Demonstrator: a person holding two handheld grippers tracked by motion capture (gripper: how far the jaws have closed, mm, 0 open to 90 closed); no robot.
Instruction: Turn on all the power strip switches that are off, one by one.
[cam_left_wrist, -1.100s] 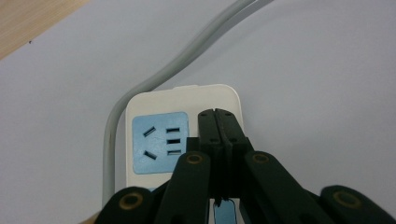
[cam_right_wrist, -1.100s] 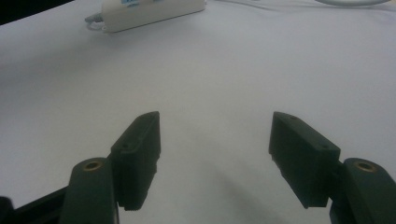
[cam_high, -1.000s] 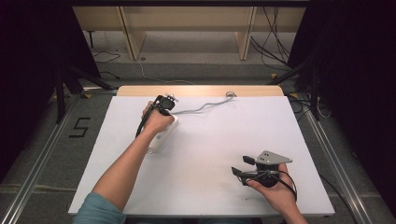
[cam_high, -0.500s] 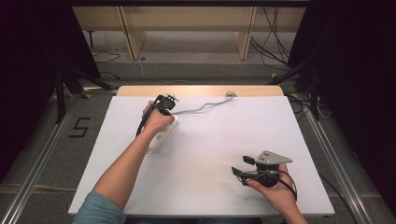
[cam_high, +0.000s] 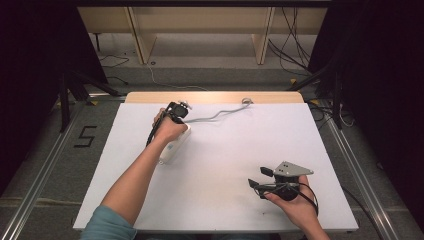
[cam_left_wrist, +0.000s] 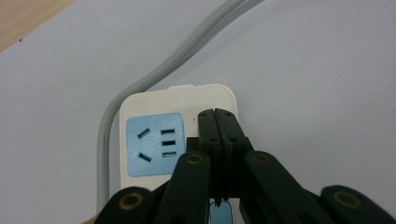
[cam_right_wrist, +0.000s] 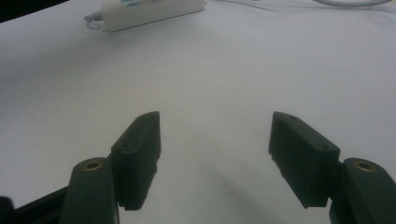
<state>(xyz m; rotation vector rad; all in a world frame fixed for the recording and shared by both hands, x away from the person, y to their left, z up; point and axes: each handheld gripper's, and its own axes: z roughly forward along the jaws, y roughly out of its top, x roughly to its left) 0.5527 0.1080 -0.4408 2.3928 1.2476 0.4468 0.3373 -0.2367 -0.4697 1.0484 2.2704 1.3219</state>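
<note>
Left gripper (cam_left_wrist: 222, 122) on unlabelled(?) power strip (cam_left_wrist: 180, 98)

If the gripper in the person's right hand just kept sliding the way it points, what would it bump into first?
Probably nothing soon: ahead of the right gripper lies bare white table. Farther on sits the power strip, slightly left of its line, so it might just miss.

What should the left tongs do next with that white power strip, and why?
Probably press straight down a little. The left tongs are shut, tips together over the power strip beside its blue socket panel, as if aiming at a button, though none is visible. The right tongs are open, idle above the table.
</note>
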